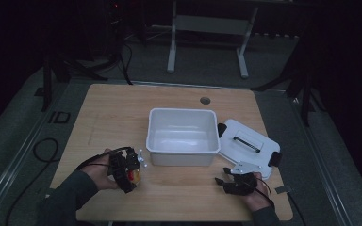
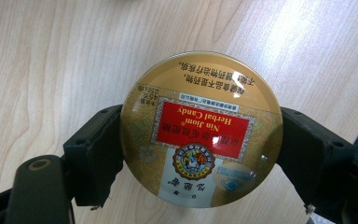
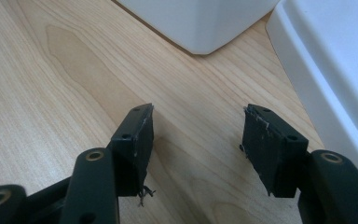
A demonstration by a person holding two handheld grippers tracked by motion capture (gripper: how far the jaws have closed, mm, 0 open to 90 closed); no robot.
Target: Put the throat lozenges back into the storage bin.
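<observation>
**benchrat:** So the left gripper (image 1: 131,170) had the round candy tin (image 2: 199,129) pinched across its width, one black jaw on each side of the rim. In the high view the tin (image 1: 133,176) sat at about 7 o'clock from the white bin (image 1: 183,136), near the table's front edge. Whether it was off the wooden table (image 1: 113,113) or just resting on it was hard to say, the high view was dark there.

**tinkerfox:** And the right one?

**benchrat:** The right gripper (image 3: 196,140) was spread wide with nothing between the jaws, parked low over the wood at about 5 o'clock from the bin, just beside the white lid (image 1: 248,143).

**tinkerfox:** What was the risk then?

**benchrat:** The tin, probably. Smooth domed metal held only at two points on a curved rim, so a tilt of the wrist could have let it swivel or squirt out. If the bin was the goal, its near wall stood right in the path, and clipping it low would have knocked the tin loose or shoved the bin into the lid.
</observation>
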